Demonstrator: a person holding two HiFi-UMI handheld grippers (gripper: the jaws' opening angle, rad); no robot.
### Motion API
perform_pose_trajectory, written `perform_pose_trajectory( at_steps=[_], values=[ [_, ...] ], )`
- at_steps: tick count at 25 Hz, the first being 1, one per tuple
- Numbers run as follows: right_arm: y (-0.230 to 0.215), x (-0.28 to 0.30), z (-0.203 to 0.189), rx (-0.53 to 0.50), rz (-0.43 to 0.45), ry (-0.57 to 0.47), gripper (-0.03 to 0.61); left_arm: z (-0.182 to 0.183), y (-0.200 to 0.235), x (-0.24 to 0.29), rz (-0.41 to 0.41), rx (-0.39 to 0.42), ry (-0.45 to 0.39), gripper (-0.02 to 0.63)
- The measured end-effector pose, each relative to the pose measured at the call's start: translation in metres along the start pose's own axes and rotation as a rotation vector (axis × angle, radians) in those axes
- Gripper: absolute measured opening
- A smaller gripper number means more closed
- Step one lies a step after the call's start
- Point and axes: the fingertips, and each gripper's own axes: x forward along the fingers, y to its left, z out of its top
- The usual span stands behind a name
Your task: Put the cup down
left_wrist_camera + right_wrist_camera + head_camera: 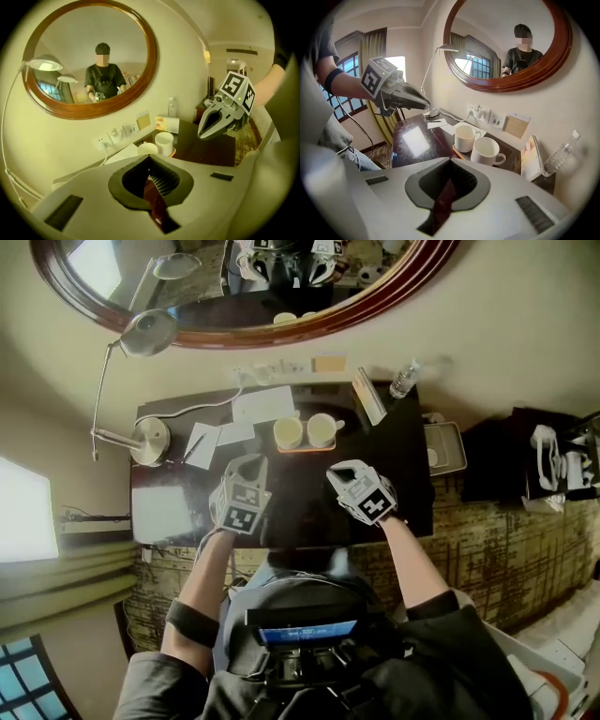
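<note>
Cup's down, I'd say: the left cup [288,432] and the right cup [322,429] stand upright, side by side on the orange tray [307,449] at the back of the dark desk [300,502]. Which one was the job's, I can't tell. The left gripper [247,463] and the right gripper [337,474] hover short of them, jaws pinched together on nothing. Best now to lift clear without brushing a handle. Glossy top, papers [262,405] and lamp [150,440] to the left, bottle [405,379] far right, oval mirror [253,334] above.
</note>
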Motion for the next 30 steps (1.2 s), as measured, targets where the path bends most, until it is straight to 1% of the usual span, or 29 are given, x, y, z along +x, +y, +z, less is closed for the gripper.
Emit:
perform_pose_trajectory(
  at_steps=[3,7,10,13,18,22,30],
  values=[
    [0.006,-0.007,-0.006,0.024,-0.013,0.001,0.015,-0.008,-0.006,-0.015,-0.019,-0.063,-0.042,0.000],
    [0.006,-0.017,-0.015,0.068,-0.045,-0.009,0.015,-0.021,-0.008,-0.028,-0.032,-0.171,-0.095,0.000],
    [0.003,-0.026,-0.019,0.105,-0.074,-0.027,0.015,-0.035,-0.007,-0.031,-0.027,-0.227,-0.113,0.000],
    [0.000,-0.035,-0.022,0.142,-0.098,-0.048,0.015,-0.034,-0.015,-0.038,-0.053,-0.283,-0.125,0.000],
    [-0.001,-0.043,-0.036,0.214,-0.113,-0.057,0.014,-0.045,-0.020,-0.042,-0.062,-0.292,-0.120,0.001],
    [-0.003,-0.045,-0.040,0.209,-0.121,-0.057,0.014,-0.050,-0.022,-0.041,-0.064,-0.316,-0.115,0.001],
    [-0.003,-0.040,-0.041,0.206,-0.111,-0.049,0.014,-0.049,-0.024,-0.040,-0.067,-0.323,-0.112,0.001]
  ],
)
